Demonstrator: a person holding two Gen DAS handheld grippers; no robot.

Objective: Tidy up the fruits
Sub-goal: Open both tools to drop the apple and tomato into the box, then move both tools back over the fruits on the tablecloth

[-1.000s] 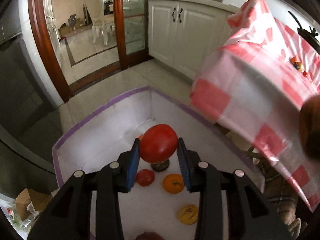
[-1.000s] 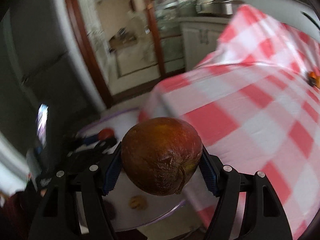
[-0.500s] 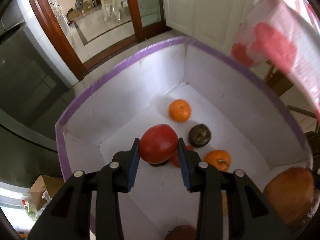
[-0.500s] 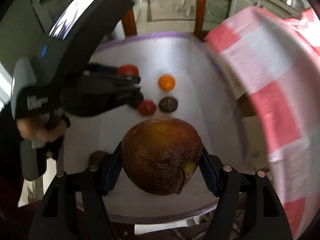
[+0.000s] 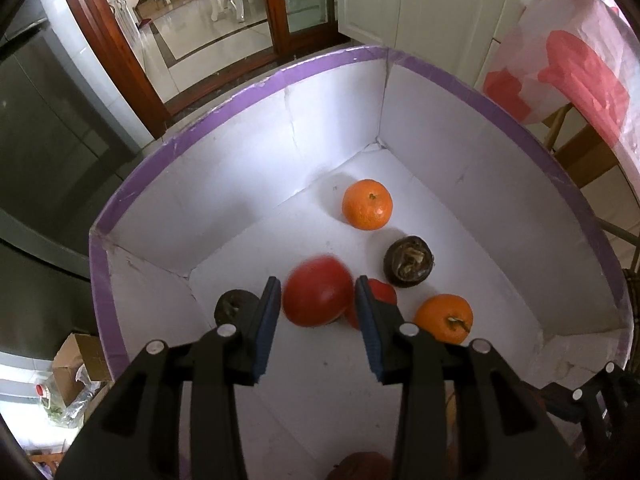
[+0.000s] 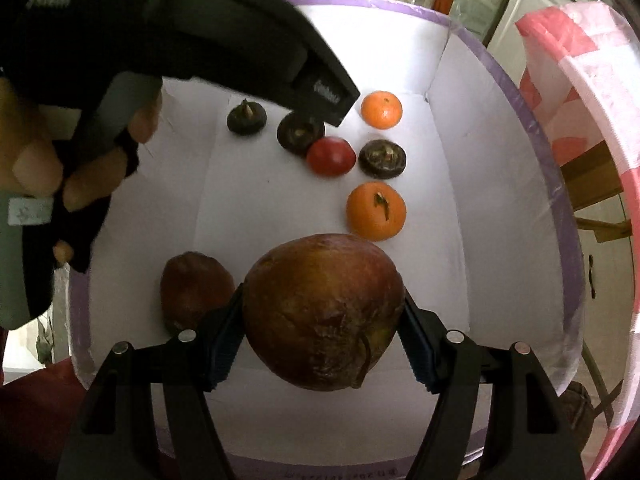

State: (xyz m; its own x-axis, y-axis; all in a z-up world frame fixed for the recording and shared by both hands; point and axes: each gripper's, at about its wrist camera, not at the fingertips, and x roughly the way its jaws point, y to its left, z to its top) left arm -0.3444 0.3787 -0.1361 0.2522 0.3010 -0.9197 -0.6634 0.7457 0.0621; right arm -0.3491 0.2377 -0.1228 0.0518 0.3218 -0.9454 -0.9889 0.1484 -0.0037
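A white box with a purple rim (image 5: pixel 240 92) holds fruit. My left gripper (image 5: pixel 316 324) is open over it; a blurred red tomato (image 5: pixel 318 297) sits between the fingers, apart from both pads. Another red tomato (image 5: pixel 380 292) lies behind the right finger. Two oranges (image 5: pixel 367 204) (image 5: pixel 443 318) and dark mangosteens (image 5: pixel 409 262) (image 5: pixel 234 306) lie on the floor of the box. My right gripper (image 6: pixel 322 344) is shut on a large brownish-red fruit (image 6: pixel 322 316) above the box's near part (image 6: pixel 560 200). The left gripper's body (image 6: pixel 240 32) shows above the mangosteens.
A second brownish-red fruit (image 6: pixel 194 290) lies at the box's near left. The table with the red-checked cloth (image 6: pixel 580 92) stands to the right, with wooden legs (image 5: pixel 576 160) beside the box. A cardboard box (image 5: pixel 74 360) sits on the floor left.
The left gripper's jaws have opened and the red tomato has come free of the pads, dropping inside the box. My right gripper has carried the large fruit lower over the box.
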